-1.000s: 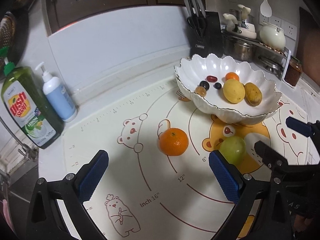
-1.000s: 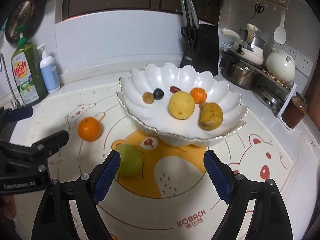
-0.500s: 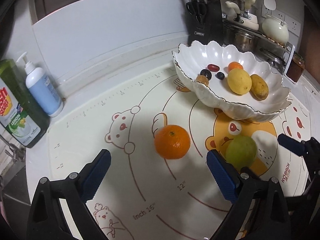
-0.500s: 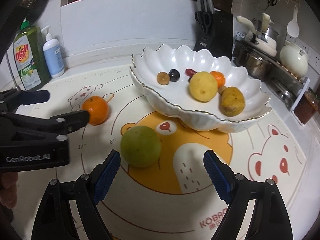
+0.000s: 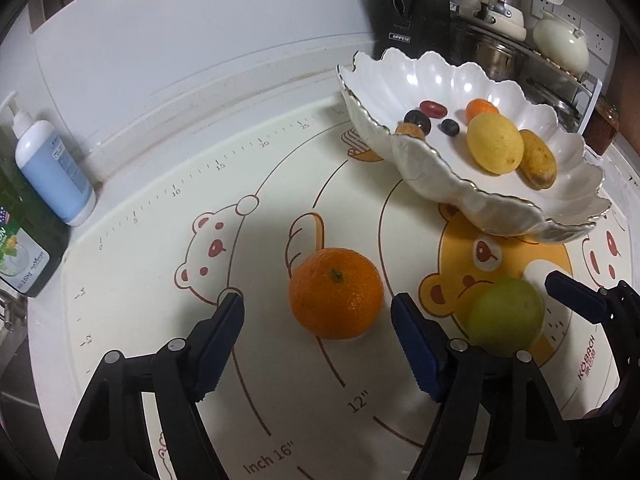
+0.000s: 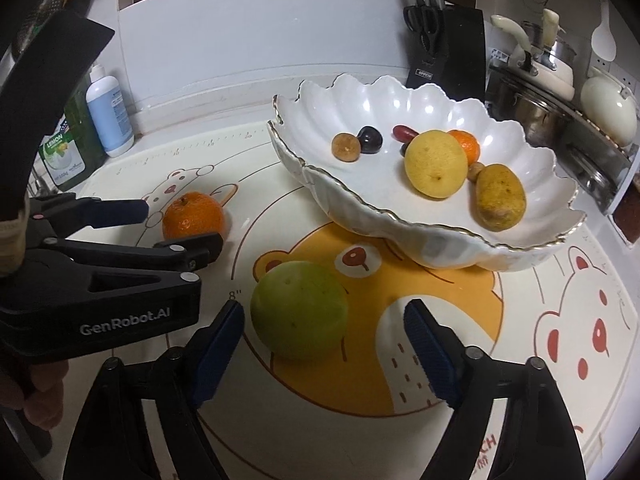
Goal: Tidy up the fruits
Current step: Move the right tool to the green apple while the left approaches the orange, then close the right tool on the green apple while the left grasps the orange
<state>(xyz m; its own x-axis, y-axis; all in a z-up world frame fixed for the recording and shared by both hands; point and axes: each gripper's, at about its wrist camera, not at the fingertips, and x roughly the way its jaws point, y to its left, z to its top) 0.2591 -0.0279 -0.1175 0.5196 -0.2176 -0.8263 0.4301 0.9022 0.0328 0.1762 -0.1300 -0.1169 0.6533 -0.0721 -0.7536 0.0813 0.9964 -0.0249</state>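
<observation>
The left gripper (image 5: pixel 318 336) is seen with its jaws parted on either side of an orange (image 5: pixel 335 293); they have just been closing, yet a gap is kept on both sides and the blue pads (image 5: pixel 414 350) are not pressed on the fruit. The orange is round and bright, its skin is dimpled, and a small green stem scar is turned upward. It rests on the baking mat (image 5: pixel 160 240), beside a printed bear's paw.

The right gripper (image 6: pixel 324 346) is likewise held with its jaws apart, and they too have just been closing a little. A green fruit (image 6: pixel 299 309) lies between them, nearer the left-hand pad (image 6: pixel 218 344), with clear space on the other side; no pad is seen to touch it. The fruit is round, pale yellow-green, smooth and faintly speckled, and it sits on the orange bear printed on the mat. In the left wrist view the same fruit is partly hidden behind the left gripper's finger.

Beyond both fruits a white scalloped bowl (image 6: pixel 400 236) with a gilt rim stands on the mat. In it are found a yellow lemon (image 6: pixel 435 164), a brownish-yellow oblong fruit (image 6: pixel 500 197), a small orange fruit (image 6: pixel 464 145) and several small dark and brown fruits.

At the back of the desk (image 5: pixel 224 120) a blue-filled pump bottle (image 5: pixel 52 168) and a green dish-soap bottle (image 6: pixel 70 148) are placed, and a black knife block (image 6: pixel 448 48) is set behind the bowl.
</observation>
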